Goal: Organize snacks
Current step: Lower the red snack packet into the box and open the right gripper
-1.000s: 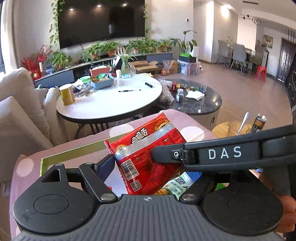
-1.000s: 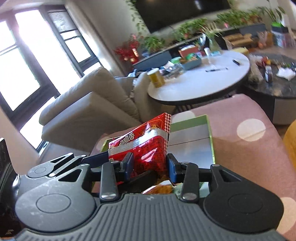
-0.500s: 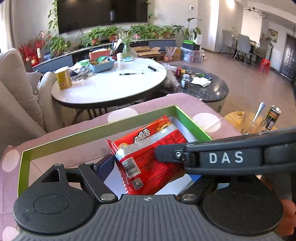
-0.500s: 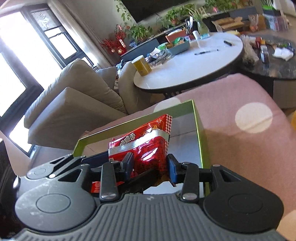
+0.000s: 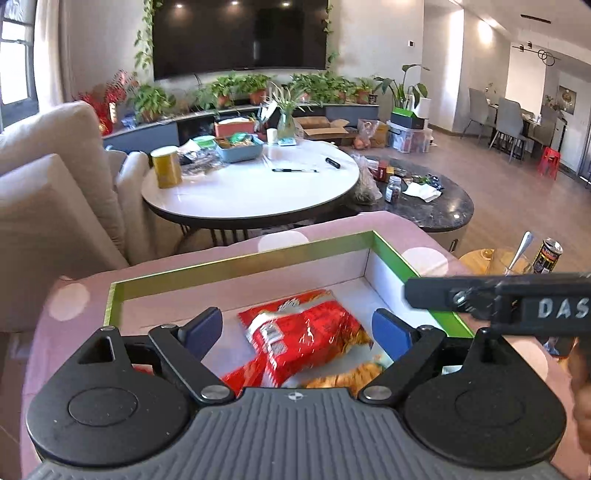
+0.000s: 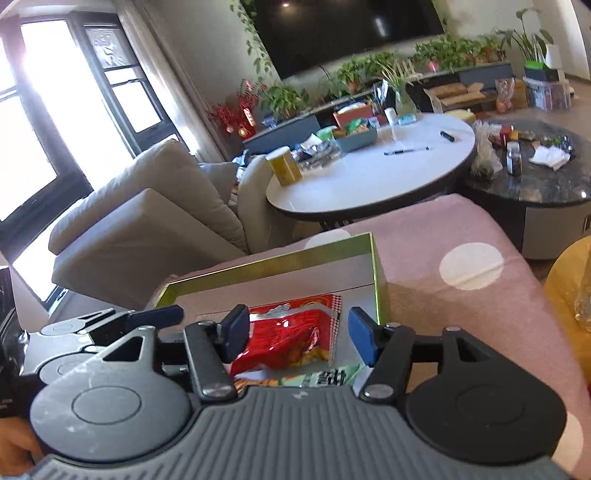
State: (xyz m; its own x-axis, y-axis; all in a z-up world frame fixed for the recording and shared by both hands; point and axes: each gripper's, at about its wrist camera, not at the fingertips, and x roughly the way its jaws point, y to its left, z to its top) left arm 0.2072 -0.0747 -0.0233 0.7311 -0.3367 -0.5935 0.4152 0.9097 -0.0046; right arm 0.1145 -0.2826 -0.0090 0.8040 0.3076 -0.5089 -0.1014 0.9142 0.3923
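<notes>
You face a round white table (image 5: 251, 188) in a living room. Behind it a dark TV (image 5: 240, 35) hangs on a pale wall, with potted plants (image 5: 236, 88) lined along the low cabinet (image 5: 147, 131) under the screen. Left of the table sits a beige sofa (image 5: 51, 199), and beyond that tall dark-framed windows (image 6: 48, 122) let in strong daylight. Right of the table stands a dark marble table (image 5: 436, 206) on a wood floor (image 5: 517, 177); grey dining chairs (image 5: 506, 122) stand farther right.
</notes>
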